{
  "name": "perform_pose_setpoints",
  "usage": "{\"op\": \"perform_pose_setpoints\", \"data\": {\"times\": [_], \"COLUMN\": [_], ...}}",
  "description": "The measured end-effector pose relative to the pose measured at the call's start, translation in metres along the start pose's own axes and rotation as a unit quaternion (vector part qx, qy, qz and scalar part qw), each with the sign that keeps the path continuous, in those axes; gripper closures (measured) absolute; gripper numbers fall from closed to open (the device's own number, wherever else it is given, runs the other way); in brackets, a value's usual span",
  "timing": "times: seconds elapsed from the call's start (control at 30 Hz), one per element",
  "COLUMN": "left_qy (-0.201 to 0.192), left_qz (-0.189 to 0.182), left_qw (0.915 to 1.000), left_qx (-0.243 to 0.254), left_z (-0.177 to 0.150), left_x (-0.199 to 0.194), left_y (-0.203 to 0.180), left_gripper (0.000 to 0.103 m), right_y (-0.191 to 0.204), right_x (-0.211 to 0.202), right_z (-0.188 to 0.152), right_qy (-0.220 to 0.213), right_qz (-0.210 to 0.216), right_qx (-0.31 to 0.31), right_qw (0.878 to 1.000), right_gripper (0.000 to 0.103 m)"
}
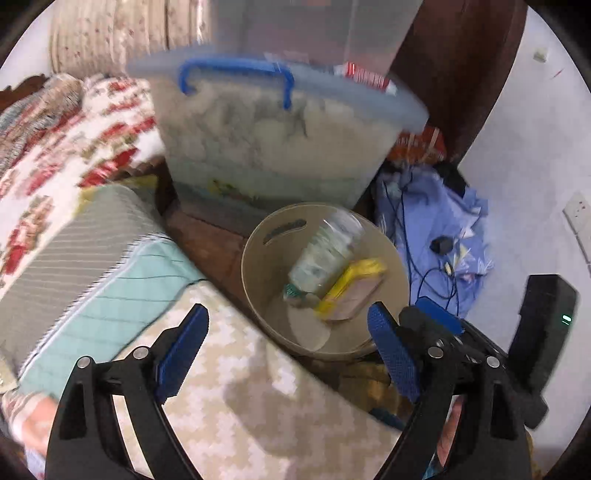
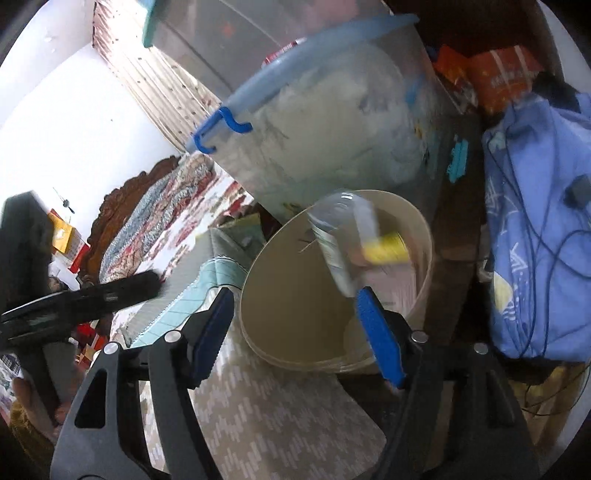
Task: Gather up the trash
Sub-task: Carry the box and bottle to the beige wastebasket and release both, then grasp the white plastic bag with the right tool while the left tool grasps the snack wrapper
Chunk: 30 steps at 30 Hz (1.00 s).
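Trash here is a clear bottle (image 1: 325,254) and a yellow-edged packet (image 1: 351,291), both inside the beige bin (image 1: 258,254). The bottle leans against the bin's far wall, neck down, and the packet lies just beside it on the right, touching it. In the right wrist view both are blurred, the bottle (image 2: 336,236) high near the rim of the bin (image 2: 295,295) and the packet (image 2: 388,247) beside it.

Largest of all is the bed (image 1: 59,155) at the left, with a floral quilt, a folded grey and teal blanket (image 1: 92,266) near its edge, and a pale patterned cover (image 1: 240,398) under the grippers. Behind the bin stands a clear tub (image 1: 273,140) with a blue lid and blue clips, full of something white; a second clear box (image 1: 314,29) sits on top of it. Right of the bin lies a blue cloth (image 1: 443,221) with dark cables across it. The bin sits between the bed's edge and this cloth, close in front of the tub.

The left gripper (image 1: 288,350) hangs over the bin's near rim, fingers spread wide, nothing between them. The right gripper (image 2: 295,332) hangs over the bin too, fingers spread apart and empty. In the left wrist view the right gripper (image 1: 439,317) shows just beside the left one.
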<state>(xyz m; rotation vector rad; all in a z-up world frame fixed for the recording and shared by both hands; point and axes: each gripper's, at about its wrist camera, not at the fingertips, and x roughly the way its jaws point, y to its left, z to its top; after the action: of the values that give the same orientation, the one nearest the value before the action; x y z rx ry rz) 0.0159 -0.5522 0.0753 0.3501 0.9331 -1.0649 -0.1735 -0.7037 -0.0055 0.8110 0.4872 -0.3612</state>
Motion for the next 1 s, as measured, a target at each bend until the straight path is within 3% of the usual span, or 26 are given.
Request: {"op": "perform_pose_setpoints", "data": {"times": [0.13,0.27,0.4,0.5,0.63,0.73,0.9,1.0], "left_qy": [-0.043,-0.087,-0.108,-0.109,-0.106,-0.095,-0.083,-0.081], "left_qz": [-0.006,0.024,0.083,0.125,0.142,0.141,0.131,0.121], "left_qw": [0.9988,0.9941,0.9816,0.9664,0.9477,0.9409,0.9433,0.9469], "left_qx": [-0.022,-0.06,-0.134,-0.196,-0.266,-0.293,-0.294,-0.287], "left_z": [-0.028,-0.068,-0.125,-0.177,-0.235,-0.263,-0.296,-0.306], "left_x": [-0.064,-0.133,-0.195,-0.233,-0.26,-0.265,-0.265,-0.265], "left_y": [0.027,0.074,0.141,0.19,0.231,0.243,0.249,0.25], "left_gripper": [0.019,0.019,0.02,0.02,0.028,0.036,0.04,0.04], "right_y": [0.009,0.03,0.068,0.1,0.141,0.177,0.239,0.253], "right_x": [-0.004,-0.005,0.006,0.017,0.032,0.043,0.055,0.071], "right_z": [-0.009,-0.023,-0.045,-0.063,-0.088,-0.107,-0.13,-0.129], "right_qy": [0.003,0.016,0.053,0.081,0.117,0.142,0.154,0.161], "right_qz": [0.024,0.046,0.075,0.098,0.124,0.142,0.153,0.145], "right_qx": [0.001,-0.015,-0.046,-0.072,-0.104,-0.131,-0.203,-0.195], "right_qw": [1.0,0.999,0.995,0.989,0.98,0.971,0.955,0.957], "right_gripper": [0.038,0.044,0.053,0.055,0.055,0.058,0.059,0.059]}}
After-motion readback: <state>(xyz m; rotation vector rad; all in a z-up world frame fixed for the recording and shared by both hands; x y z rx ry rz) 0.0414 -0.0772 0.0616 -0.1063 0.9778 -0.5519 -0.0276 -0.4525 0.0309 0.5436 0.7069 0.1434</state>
